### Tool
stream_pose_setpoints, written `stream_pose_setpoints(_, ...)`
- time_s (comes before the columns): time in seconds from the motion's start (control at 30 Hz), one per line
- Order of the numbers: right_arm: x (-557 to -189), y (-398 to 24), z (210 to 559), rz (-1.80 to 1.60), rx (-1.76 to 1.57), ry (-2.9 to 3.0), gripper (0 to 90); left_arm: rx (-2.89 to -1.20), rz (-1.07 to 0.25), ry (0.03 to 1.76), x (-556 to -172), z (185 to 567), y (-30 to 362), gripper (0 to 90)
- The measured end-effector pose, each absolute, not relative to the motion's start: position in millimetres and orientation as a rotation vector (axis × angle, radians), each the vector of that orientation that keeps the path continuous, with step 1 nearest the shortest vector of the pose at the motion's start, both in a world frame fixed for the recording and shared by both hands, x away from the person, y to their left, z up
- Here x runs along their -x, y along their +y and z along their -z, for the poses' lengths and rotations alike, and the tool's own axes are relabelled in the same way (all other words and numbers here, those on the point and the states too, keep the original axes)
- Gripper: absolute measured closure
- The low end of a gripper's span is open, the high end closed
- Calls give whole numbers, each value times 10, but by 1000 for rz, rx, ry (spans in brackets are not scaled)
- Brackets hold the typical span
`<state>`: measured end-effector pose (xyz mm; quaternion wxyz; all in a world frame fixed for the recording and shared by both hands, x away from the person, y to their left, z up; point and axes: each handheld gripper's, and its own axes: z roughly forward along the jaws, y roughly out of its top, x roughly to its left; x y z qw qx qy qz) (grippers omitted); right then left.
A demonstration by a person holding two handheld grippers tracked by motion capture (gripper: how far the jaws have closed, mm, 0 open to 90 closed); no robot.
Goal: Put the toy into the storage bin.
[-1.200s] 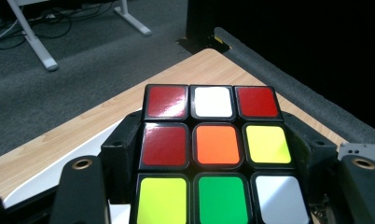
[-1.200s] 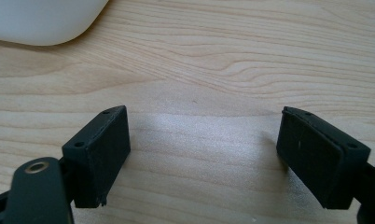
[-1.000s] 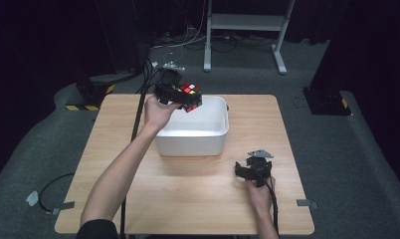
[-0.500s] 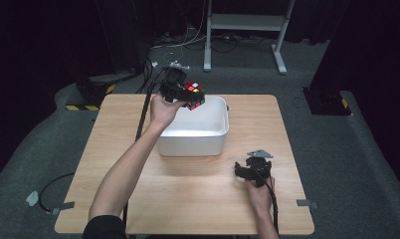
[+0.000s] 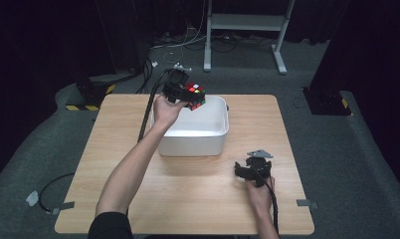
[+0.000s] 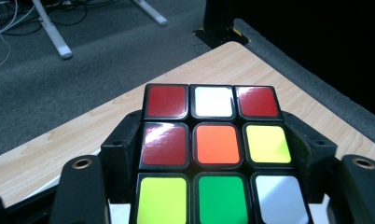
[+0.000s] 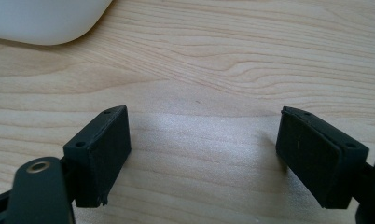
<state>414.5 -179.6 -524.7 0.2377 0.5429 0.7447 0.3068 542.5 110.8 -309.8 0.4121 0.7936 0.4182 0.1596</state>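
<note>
While the left gripper (image 5: 188, 97) pinches the cube (image 5: 195, 95) above the tub (image 5: 193, 142), the right gripper (image 5: 249, 172) rests spread.

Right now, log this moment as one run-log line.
left hand-held gripper: shut on puzzle cube, over white tub far rim | right hand-held gripper: open, nothing between jaws, over wooden table
</note>
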Motion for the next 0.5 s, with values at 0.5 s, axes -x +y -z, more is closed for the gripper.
stream_pose_setpoints(0.5, -4146, -1796, 5247, -840, -1484, 2042, 175, -2007, -377, 1109, -5595, 3363, 1053, 329)
